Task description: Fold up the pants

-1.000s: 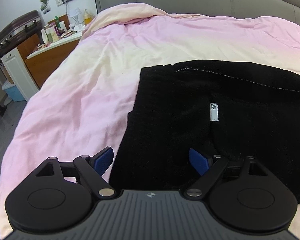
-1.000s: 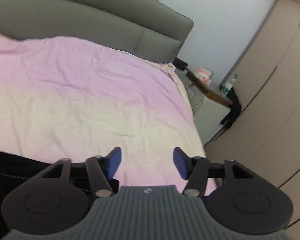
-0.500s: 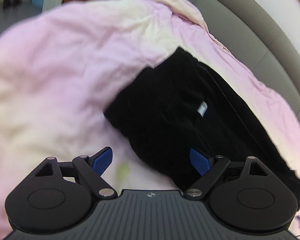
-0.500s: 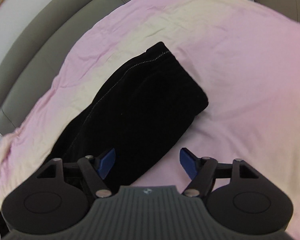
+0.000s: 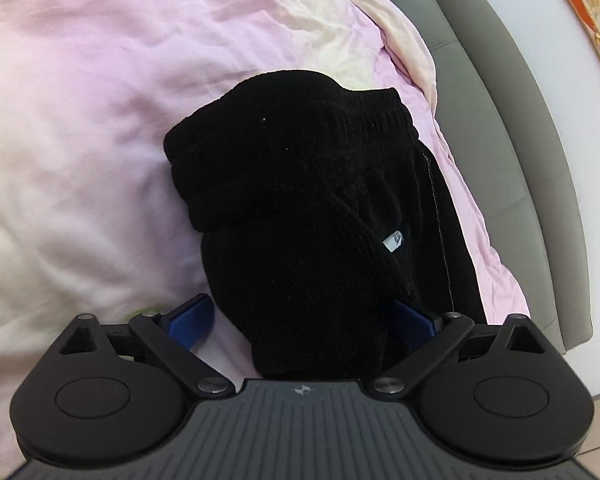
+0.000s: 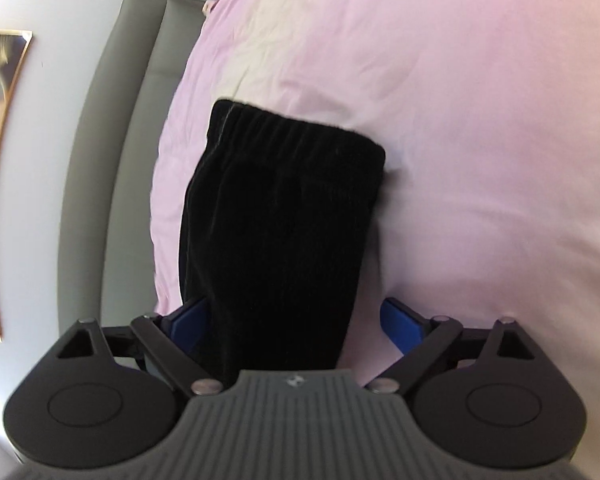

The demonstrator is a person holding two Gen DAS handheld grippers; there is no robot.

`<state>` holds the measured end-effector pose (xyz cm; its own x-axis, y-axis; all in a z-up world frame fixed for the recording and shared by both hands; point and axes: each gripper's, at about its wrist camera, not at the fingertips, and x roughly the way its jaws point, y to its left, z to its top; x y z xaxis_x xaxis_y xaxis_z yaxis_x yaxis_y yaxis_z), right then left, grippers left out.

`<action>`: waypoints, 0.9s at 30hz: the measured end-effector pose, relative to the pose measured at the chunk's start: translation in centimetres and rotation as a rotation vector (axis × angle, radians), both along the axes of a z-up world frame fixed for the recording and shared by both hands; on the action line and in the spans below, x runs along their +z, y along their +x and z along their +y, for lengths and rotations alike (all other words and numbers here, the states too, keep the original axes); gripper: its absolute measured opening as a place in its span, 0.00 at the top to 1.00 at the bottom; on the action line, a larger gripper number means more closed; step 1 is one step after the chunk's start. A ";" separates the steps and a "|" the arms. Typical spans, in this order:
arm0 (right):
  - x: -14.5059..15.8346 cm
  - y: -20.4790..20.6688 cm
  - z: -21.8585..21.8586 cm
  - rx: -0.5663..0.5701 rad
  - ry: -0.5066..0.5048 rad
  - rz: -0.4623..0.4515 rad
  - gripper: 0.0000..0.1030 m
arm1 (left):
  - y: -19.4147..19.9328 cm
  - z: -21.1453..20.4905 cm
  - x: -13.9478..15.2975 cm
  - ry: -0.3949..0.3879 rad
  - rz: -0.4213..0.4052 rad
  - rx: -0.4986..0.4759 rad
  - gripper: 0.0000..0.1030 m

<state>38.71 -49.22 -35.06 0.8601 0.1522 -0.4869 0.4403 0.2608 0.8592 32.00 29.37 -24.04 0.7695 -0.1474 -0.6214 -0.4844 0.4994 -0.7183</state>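
The black corduroy pants (image 5: 300,208) lie folded on the pink duvet (image 5: 80,140). A small white label (image 5: 394,240) shows on them. My left gripper (image 5: 300,316) is open, its blue pads on either side of the near end of the pants. In the right wrist view the pants (image 6: 276,216) show their elastic waistband (image 6: 296,132) at the far end. My right gripper (image 6: 296,320) is open, with the near end of the pants between its blue pads. Whether either gripper touches the cloth I cannot tell.
The grey padded headboard (image 5: 512,152) runs along the right in the left wrist view and along the left in the right wrist view (image 6: 112,160). A framed picture (image 5: 596,12) hangs on the white wall above it. The duvet (image 6: 460,120) spreads around the pants.
Both grippers have turned and swung in over opposite ends of the pants, each now with an end between its open pads. The pants look more bunched at the left end.
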 end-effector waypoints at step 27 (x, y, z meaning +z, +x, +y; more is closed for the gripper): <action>22.0 -5.0 1.2 0.111 -0.141 -0.223 0.88 | -1.4 3.1 10.6 -0.059 -0.304 0.018 0.63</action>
<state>33.73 -48.05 -13.06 0.9301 0.1957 -0.3107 0.2067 0.4203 0.8835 30.61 32.42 -13.46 0.9215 -0.1613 -0.3534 -0.2512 0.4463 -0.8589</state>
